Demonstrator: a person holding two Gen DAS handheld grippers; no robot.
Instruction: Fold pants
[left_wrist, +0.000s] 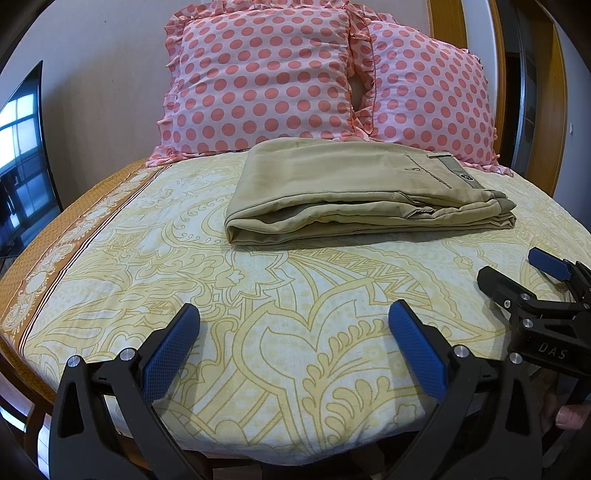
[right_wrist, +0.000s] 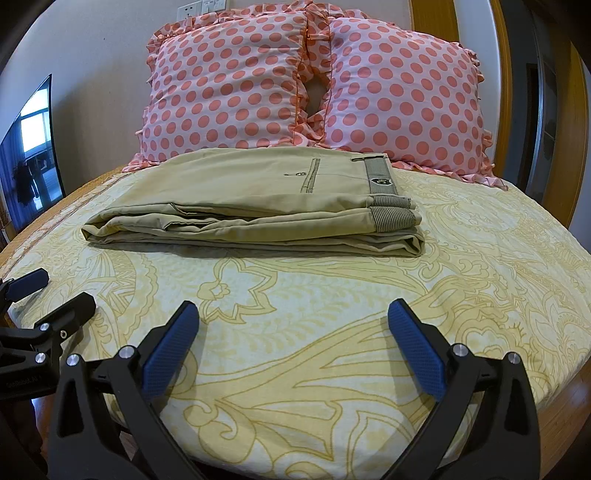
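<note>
1. The left gripper (left_wrist: 293, 332) is wide open and holds nothing. It hangs over the near edge of the bed (left_wrist: 110, 266).
2. The right gripper (right_wrist: 293, 332) is wide open too, with nothing in it. It is just beside the left one, over the same near edge.
3. The pants (right_wrist: 251, 206) lie farther back, in the middle of the bed, well apart from both grippers. Their far side touches the two spotty pillows (right_wrist: 314, 85) at the head edge.
4. The pants look folded into a flat, thick stack already, so I think the job is almost done.
5. The cloth looks soft and light. It will bend and droop, and the layers may slide apart.
6. A good place to hold is the thick near edge of the stack, one gripper near each end. The striped waistband (right_wrist: 391, 214) on the right looks firmer.
</note>
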